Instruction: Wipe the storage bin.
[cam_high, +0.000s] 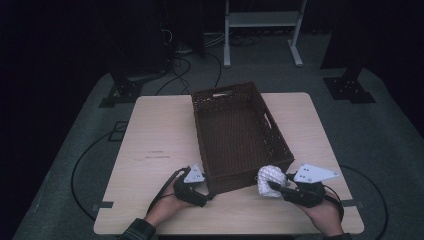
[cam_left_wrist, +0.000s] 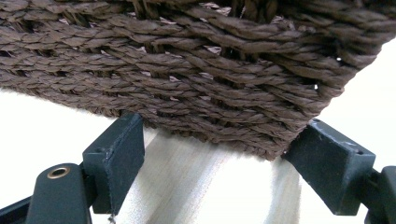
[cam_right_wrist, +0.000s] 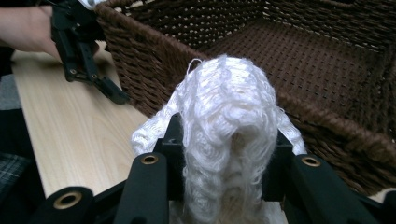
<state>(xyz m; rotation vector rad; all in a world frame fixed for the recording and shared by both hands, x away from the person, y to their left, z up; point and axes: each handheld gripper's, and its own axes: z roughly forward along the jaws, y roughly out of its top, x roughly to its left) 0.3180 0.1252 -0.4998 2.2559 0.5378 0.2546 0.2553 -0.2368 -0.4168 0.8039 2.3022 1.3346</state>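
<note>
A brown wicker basket (cam_high: 200, 125) stands on the middle of the light wooden table (cam_high: 155, 130). My left gripper (cam_high: 207, 196) sits at the basket's near left corner. In the left gripper view its jaws (cam_left_wrist: 219, 154) stand wide open, with the woven wall (cam_left_wrist: 187, 70) just beyond their tips. My right gripper (cam_high: 274, 186) is by the near right corner, shut on a white knitted cloth (cam_high: 270, 179). In the right gripper view the cloth (cam_right_wrist: 229, 93) bulges up between the jaws (cam_right_wrist: 224, 140) beside the basket's rim (cam_right_wrist: 140, 60). The left gripper (cam_right_wrist: 86, 60) shows farther off there.
The basket's inside looks bare in the right gripper view. Bare tabletop lies left of the basket. On the floor behind the table are a white frame stand (cam_high: 262, 20), black stand bases (cam_high: 120, 92) and cables (cam_high: 180, 70).
</note>
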